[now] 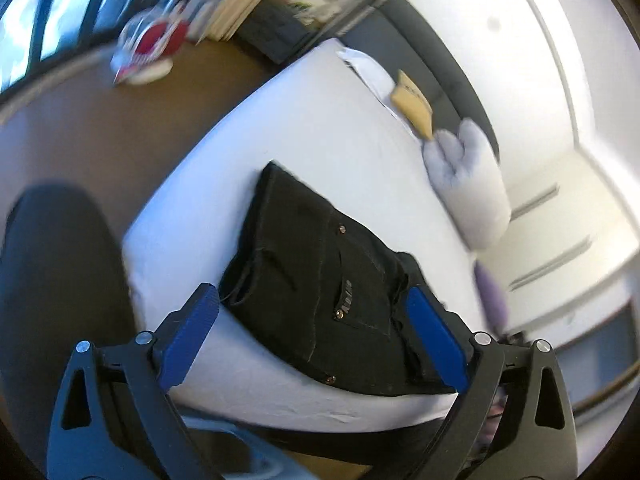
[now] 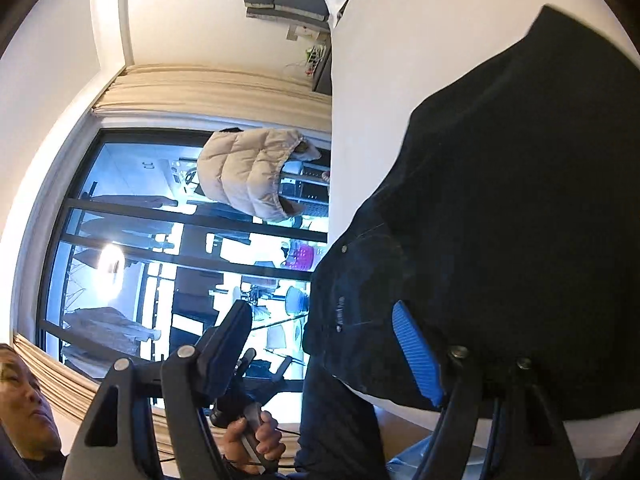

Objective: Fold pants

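The black pants [image 1: 320, 280] lie folded in a compact bundle on the white bed [image 1: 320, 128], near its front corner, with a pocket and rivets facing up. My left gripper [image 1: 316, 308] is open and empty, hovering just above the near end of the bundle, one blue finger on each side. In the right wrist view the pants [image 2: 500, 220] fill the right side, on the bed [image 2: 380, 40]. My right gripper [image 2: 324, 312] is open, its right finger [image 2: 416, 352] against the pants' edge and holding nothing.
A pale fluffy pillow [image 1: 468, 184] and a tan envelope [image 1: 414, 106] lie at the bed's far side by a grey headboard [image 1: 420, 52]. Brown floor [image 1: 100, 132] lies left of the bed. A window [image 2: 160, 260], a beige jacket [image 2: 252, 172] and the person's face [image 2: 24, 400] show at left.
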Tool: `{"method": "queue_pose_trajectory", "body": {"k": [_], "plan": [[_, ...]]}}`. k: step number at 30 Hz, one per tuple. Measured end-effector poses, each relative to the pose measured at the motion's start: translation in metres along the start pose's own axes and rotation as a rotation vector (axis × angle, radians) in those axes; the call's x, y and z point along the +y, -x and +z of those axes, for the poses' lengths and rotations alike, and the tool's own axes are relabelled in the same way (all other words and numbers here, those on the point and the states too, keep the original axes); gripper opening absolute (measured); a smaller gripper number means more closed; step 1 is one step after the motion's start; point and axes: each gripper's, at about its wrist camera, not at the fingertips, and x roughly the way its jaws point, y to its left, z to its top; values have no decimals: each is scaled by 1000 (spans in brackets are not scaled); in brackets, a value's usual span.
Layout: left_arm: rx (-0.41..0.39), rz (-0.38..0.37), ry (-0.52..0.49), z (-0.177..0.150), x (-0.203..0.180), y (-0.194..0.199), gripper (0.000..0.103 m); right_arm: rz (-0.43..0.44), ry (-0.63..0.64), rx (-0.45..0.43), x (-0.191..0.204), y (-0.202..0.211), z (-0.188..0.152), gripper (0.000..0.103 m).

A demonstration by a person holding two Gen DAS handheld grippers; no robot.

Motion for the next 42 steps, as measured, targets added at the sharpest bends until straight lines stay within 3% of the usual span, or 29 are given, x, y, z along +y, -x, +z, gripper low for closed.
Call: {"method": "queue_pose_trajectory", "body": {"k": [5,13,21,24,26,28,35,42], "plan": [[62,-129,170,-1,37,-8,96,-15,7,25,6,-13,-1,76],[136,-177,334,-8,88,-33,94,-48,-30,25,-2,-17,-5,76],[113,-259,391,-7,110,-58,90,-88,-46,51,-8,-30,-7,76],[112,-281,409,-5,114,-66,70,-86,-53,51,-10,-31,-7,76],[126,-309,443,-7,119,-72,42,-86,-52,52,-11,-31,-7,76],[143,-301,460,-9,123,-76,33,-84,-55,53,-12,-29,-6,76],[134,-299,445,-6,116,-75,21,-87,-40,54,-13,-24,-1,76],[121,-271,379,-1,100,-69,14,-152,17,175,-3,-54,18,76]]}}
